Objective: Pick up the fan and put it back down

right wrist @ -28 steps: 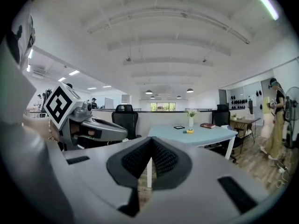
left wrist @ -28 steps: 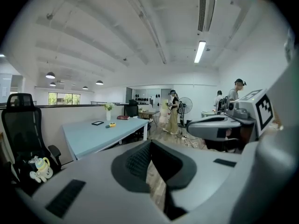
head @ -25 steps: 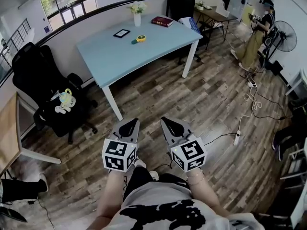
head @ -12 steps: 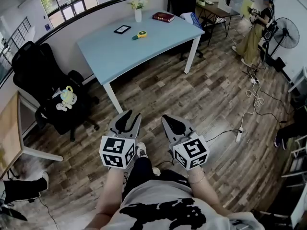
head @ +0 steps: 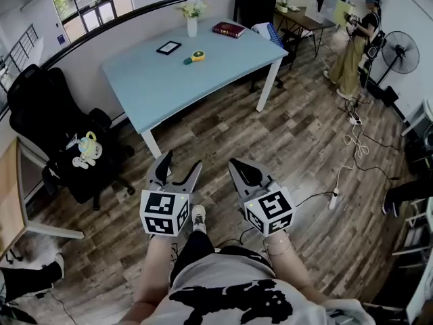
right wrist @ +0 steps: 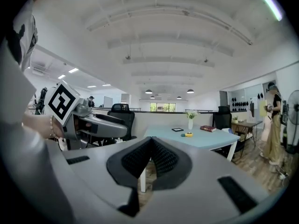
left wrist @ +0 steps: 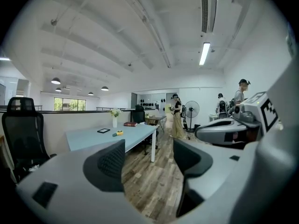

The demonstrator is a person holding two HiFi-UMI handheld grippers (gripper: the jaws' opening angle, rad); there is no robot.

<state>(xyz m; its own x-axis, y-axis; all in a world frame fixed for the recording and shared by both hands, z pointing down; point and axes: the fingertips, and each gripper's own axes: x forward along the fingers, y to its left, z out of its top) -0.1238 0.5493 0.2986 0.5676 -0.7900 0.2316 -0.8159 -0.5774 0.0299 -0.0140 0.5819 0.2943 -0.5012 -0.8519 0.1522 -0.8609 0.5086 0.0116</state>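
Left tool (head: 181,162) stands released, its jaws having just been opening, with only the wooden floor (head: 270,134) showing between them. The right tool (head: 241,170) is clenched on nothing, its pads pressed together. Both are held over the floor, well apart from the light blue tabletop (head: 162,87) ahead. On it the fan (head: 195,57) lies toward the far side, between a dark tablet (head: 170,47) and a red book (head: 229,30). A white vase (head: 192,26) just behind the fan holds pale flowers. The fan is small, yellow with a green part; finer detail cannot be made out.
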